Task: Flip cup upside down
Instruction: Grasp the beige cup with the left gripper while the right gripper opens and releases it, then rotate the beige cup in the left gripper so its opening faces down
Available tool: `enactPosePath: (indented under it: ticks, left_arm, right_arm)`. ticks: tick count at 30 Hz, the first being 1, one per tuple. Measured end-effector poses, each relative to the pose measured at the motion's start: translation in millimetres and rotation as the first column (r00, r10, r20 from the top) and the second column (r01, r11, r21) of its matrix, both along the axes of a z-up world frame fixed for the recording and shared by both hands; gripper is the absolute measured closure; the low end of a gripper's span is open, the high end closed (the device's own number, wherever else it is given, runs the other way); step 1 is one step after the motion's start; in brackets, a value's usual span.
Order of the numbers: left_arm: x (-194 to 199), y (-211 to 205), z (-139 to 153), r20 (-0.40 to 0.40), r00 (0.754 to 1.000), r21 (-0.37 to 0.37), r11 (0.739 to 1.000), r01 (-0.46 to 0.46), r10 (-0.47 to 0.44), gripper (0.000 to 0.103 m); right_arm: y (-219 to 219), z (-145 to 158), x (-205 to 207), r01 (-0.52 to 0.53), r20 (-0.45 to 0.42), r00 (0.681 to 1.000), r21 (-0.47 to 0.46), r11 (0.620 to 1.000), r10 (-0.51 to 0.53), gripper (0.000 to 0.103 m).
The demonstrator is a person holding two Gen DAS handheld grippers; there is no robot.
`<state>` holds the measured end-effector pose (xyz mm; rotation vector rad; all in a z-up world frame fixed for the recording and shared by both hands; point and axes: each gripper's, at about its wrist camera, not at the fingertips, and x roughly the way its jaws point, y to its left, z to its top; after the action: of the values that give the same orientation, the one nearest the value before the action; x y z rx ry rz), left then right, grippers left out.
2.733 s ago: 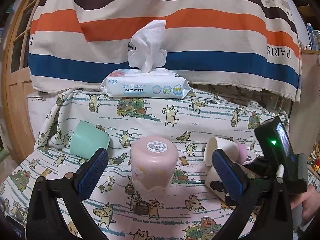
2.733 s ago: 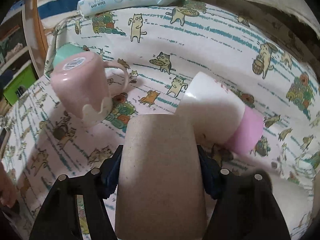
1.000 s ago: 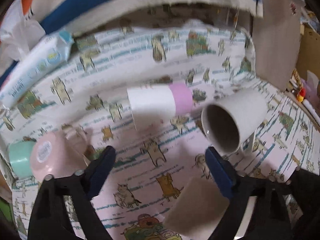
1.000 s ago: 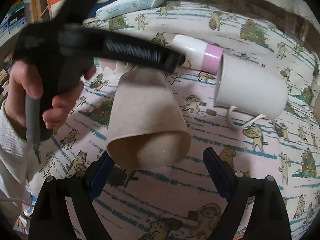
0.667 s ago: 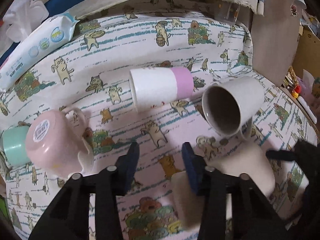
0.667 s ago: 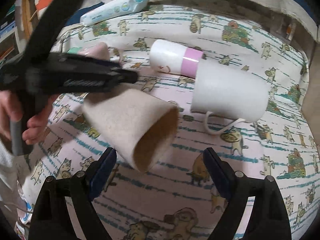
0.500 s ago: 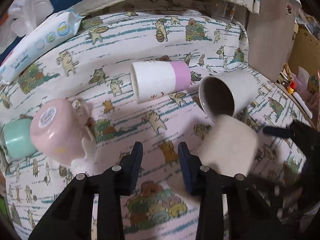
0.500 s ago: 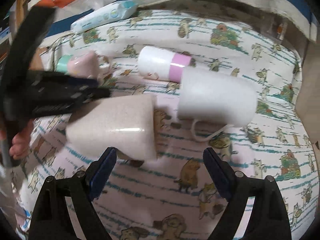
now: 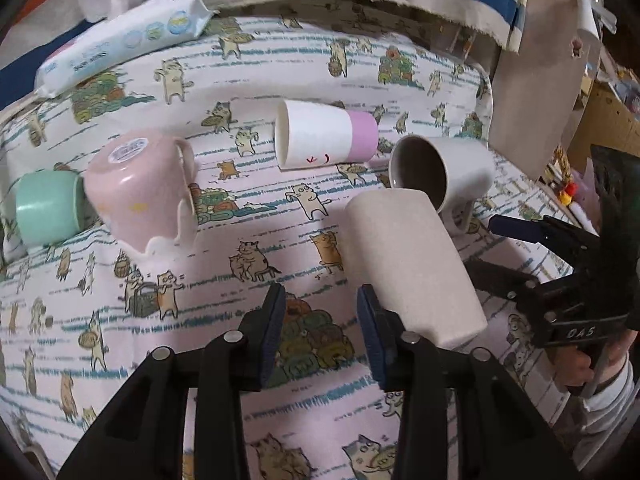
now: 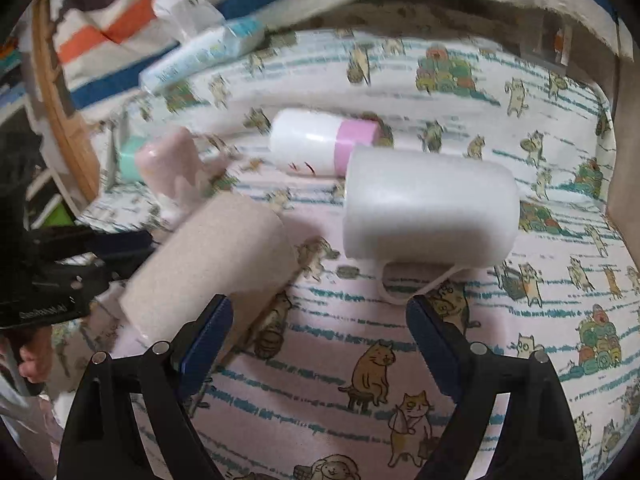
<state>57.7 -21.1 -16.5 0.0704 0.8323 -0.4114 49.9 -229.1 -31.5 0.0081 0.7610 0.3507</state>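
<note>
Five cups: beige cup point(image 9: 408, 264), white mug point(image 9: 444, 174), pink-banded cup point(image 9: 326, 140), pink mug point(image 9: 140, 188), mint cup point(image 9: 48, 208)
Left gripper point(image 9: 320, 328): narrow gap, empty
Right gripper point(image 10: 320, 344): wide, empty

The cup point(image 9: 412, 268) stands upside down just before the mug point(image 9: 444, 176).

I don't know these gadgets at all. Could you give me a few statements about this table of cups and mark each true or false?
1. The beige cup is clamped in the right gripper. False: its jaws are wide open and hold nothing.
2. The white mug lies on its side. True.
3. The pink mug stands base up, with a sticker on its base. True.
4. The pack of wipes lies between the white mug and the beige cup. False: it lies at the far edge of the cat-print cloth.
5. The white-and-pink cup stands upright. False: it lies on its side.
</note>
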Motion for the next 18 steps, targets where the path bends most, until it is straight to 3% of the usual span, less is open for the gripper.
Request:
enactPosePath:
  ticks: [3,7,11,18]
  left_arm:
    - [-15,1,5,0.073,0.996,-0.01,0.999,-0.044,0.044,0.039]
    - [-31,-1,13,0.138,0.988,-0.052,0.996,-0.067,0.074,0.026]
    - [-45,-6,21,0.19,0.978,-0.081,0.994,-0.074,0.089,0.021]
    - [-51,-25,9,0.13,0.99,-0.082,0.996,-0.038,0.048,0.018]
  right_arm:
    - [-9,10,-12,-0.021,0.09,0.996,0.023,1.0,0.019,0.013]
    - [-25,28,-31,-0.009,0.236,0.972,0.015,1.0,0.005,0.013]
    - [-42,38,-44,0.025,0.332,0.943,0.033,0.999,-0.034,0.0]
    - [-58,41,-58,0.053,0.434,0.897,0.068,0.996,-0.078,0.0]
